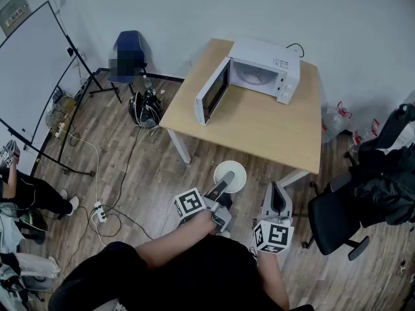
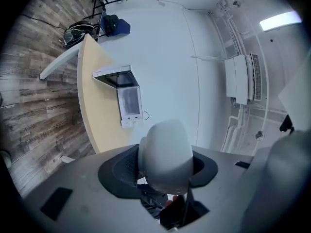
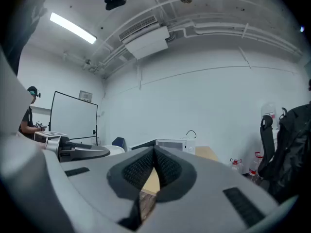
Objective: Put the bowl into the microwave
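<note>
Bowl: the white bowl [image 1: 230, 175] is in the air over the floor, on the near side of the table [image 1: 259, 131] and well apart from the microwave [image 1: 262, 70]. It is not resting on anything.

Left gripper: the left gripper [image 1: 220, 188] is clamped on the bowl's near rim, one jaw lying across the inside. In its own view the bowl [image 2: 165, 152] fills the gap between the pads. Holding it by the edge looks meant to keep the bowl out in front, so it goes in first.

Right gripper: the right gripper [image 3: 154, 166] has its jaws pressed together with nothing between them. It hangs low beside the person [image 1: 275, 190], near the bowl but not touching it. I'd say it is simply kept out of the way.

Microwave: it sits at the far end of the table, near the wall, with a cable behind it. Its door [image 1: 213, 92] is swung wide to the left and the cavity faces this way, so no hand is needed for opening.

Table: the wood between the near edge and the microwave is bare, a plain path for the carry.

Stage: I judge this as the carry, with the placing not yet done.

Next: the bowl needs to go forward over the table and in level, clear of the door.

Risk: a rim grip could let the bowl tip.

Room: an office chair [image 1: 337, 219] stands to the right, well apart from the bowl.
</note>
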### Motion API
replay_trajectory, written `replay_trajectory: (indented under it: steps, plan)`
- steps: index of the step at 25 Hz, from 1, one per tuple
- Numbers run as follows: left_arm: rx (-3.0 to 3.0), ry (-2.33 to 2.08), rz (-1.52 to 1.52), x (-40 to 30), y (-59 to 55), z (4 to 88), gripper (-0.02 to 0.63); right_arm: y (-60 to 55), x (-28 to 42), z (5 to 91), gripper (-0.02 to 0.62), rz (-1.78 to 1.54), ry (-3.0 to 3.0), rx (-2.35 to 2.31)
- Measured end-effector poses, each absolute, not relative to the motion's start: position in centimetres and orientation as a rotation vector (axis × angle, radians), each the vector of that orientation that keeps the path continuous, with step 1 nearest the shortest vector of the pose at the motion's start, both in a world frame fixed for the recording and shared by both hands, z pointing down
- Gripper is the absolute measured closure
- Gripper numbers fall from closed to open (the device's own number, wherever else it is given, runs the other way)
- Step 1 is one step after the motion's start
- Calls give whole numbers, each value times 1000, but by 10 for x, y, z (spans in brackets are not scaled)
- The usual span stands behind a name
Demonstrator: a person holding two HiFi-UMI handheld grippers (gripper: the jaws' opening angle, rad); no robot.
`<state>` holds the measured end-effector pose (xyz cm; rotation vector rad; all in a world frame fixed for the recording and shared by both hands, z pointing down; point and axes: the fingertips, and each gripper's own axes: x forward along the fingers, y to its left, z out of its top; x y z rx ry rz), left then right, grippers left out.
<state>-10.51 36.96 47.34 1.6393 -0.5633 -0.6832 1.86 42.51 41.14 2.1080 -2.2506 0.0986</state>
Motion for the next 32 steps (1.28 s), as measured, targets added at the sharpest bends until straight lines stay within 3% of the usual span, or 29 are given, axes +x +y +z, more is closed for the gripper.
replay_trajectory:
  steps: [15, 32]
  plan:
    - [1587, -566, -661, -92, 350, 495, 393, 423, 32, 423, 535, 72, -2212, 2082]
    - [1560, -598, -579, -55, 189, 520, 393, 276, 63, 431, 535, 151, -2177, 2022]
